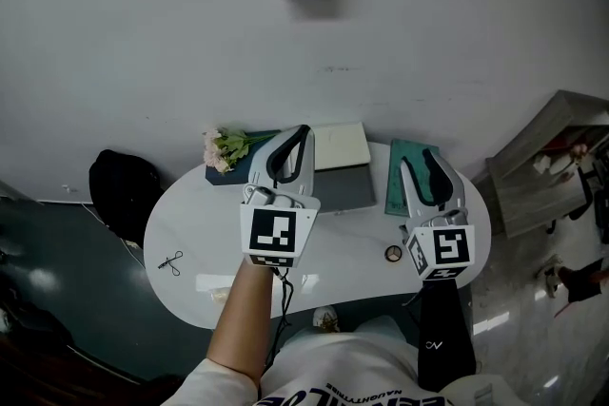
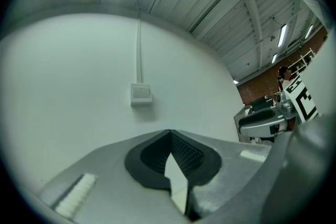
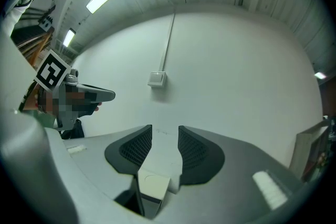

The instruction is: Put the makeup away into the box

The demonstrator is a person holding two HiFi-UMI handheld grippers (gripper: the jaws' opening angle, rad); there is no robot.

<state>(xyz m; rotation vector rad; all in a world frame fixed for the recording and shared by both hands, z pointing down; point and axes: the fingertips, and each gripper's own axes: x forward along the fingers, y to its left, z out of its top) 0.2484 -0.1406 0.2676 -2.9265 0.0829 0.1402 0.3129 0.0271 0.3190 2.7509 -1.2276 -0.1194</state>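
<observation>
Your left gripper (image 1: 301, 134), mid-frame above the white table (image 1: 190, 238), has its jaws pressed together, empty — your right gripper (image 1: 421, 161), right of it, keeps its jaws spread, nothing between.

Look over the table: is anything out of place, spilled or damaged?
Nothing is spilled or visibly damaged. Two small things lie loose on the white oval table, apart from the flat boxes at its back: a thin black wire tool near the left rim, and a round disc towards the right.
</observation>
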